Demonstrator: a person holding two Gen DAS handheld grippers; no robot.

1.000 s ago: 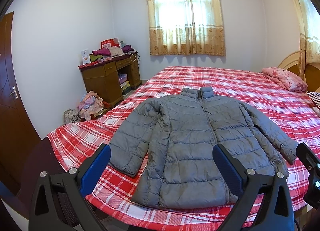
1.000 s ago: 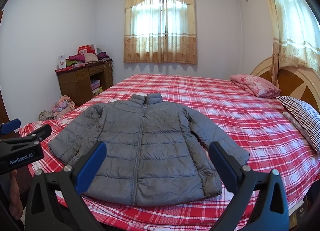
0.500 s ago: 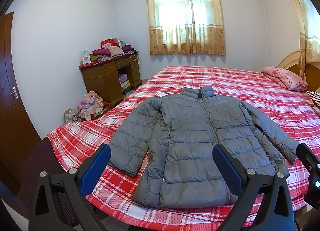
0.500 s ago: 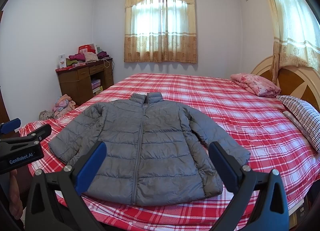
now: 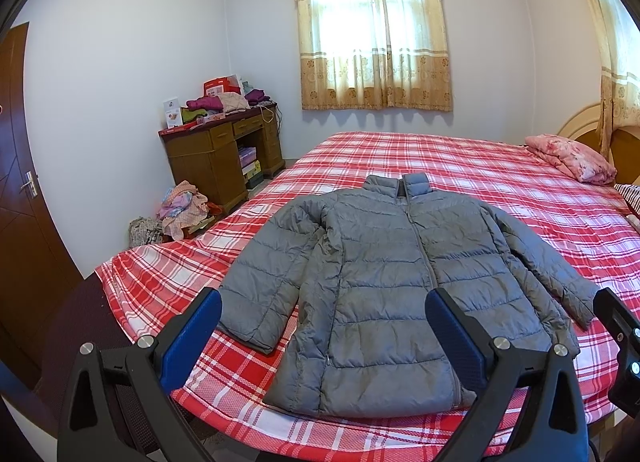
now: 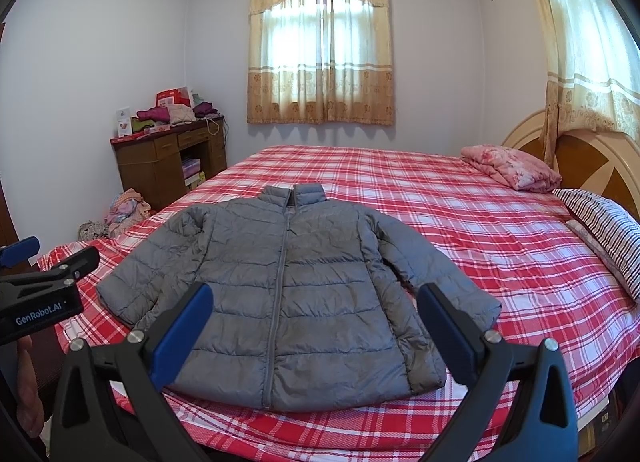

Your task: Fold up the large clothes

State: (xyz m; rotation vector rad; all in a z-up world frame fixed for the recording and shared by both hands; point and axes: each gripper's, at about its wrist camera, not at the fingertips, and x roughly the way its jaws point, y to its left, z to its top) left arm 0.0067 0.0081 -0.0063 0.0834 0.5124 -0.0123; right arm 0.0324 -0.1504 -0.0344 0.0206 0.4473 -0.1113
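Note:
A grey quilted puffer jacket (image 5: pixel 384 286) lies flat, zipped, face up on the red plaid bed (image 5: pixel 460 165), collar far, hem toward me, sleeves spread at its sides. It also shows in the right wrist view (image 6: pixel 280 286). My left gripper (image 5: pixel 323 336) is open and empty, held above the near bed edge in front of the hem. My right gripper (image 6: pixel 314 328) is open and empty, also above the hem. The left gripper shows at the left edge of the right wrist view (image 6: pixel 44 274).
A pink folded quilt (image 6: pixel 512 169) and a striped pillow (image 6: pixel 604 229) lie by the wooden headboard (image 6: pixel 580 149) at right. A wooden desk (image 5: pixel 220 153) piled with clothes stands at the left wall, with a clothes heap (image 5: pixel 182 207) on the floor. A door (image 5: pixel 24 197) is at far left.

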